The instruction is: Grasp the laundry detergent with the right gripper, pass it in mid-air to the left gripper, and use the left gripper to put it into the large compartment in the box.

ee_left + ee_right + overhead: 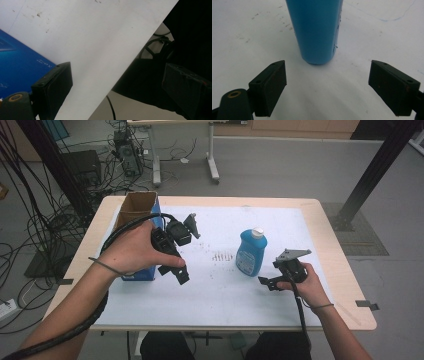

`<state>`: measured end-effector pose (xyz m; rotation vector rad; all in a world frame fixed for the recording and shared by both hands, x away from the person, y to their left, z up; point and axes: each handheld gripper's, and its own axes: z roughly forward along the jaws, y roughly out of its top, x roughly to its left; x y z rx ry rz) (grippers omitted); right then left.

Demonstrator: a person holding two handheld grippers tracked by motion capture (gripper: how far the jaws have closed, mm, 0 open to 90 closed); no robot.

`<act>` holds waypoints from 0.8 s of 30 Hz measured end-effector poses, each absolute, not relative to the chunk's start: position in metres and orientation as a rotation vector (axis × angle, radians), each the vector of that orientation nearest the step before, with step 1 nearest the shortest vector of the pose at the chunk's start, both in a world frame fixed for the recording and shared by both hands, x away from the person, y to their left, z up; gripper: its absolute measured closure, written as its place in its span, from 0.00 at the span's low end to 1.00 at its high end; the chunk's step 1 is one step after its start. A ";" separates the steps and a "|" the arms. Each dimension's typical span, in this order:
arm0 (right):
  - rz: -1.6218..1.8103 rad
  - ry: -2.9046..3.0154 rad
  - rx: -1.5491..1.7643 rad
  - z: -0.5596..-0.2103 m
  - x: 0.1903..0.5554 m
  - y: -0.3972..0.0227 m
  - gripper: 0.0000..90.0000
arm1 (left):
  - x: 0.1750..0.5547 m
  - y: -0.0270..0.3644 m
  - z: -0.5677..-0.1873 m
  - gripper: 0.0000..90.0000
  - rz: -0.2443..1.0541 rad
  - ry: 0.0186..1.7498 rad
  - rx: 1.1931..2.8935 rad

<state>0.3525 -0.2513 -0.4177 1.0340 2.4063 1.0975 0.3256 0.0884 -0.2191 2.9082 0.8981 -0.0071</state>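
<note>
The right gripper [327, 82], jaws wide and empty, lines up on the blue bottle [318, 30] mid-worktop [210, 285]; next, advance and close. The left gripper [172, 252] hovers open, empty, beside the cardboard box [135, 207].

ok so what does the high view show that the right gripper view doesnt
High view alone: the blue plastic bottle's white cap, the open blue cardboard box at the table's left, the left tool held open beside that box, the pale wooden table edge and both hands.

Right gripper view alone: a close look along the right tool, its jaws spread wide with the bottle's base standing just beyond them, untouched.

Both: the blue bottle, upright, the white table covering with its faint specks, and the open right tool.
</note>
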 end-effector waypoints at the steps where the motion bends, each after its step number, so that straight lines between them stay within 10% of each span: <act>1: 1.097 2.406 1.034 -0.418 0.352 -0.251 0.16 | 0.326 0.088 -0.219 0.11 -0.009 0.898 2.909; 24: 1.370 2.242 1.009 -0.420 0.349 -0.245 0.12 | 0.325 0.084 -0.217 0.11 0.002 0.889 2.913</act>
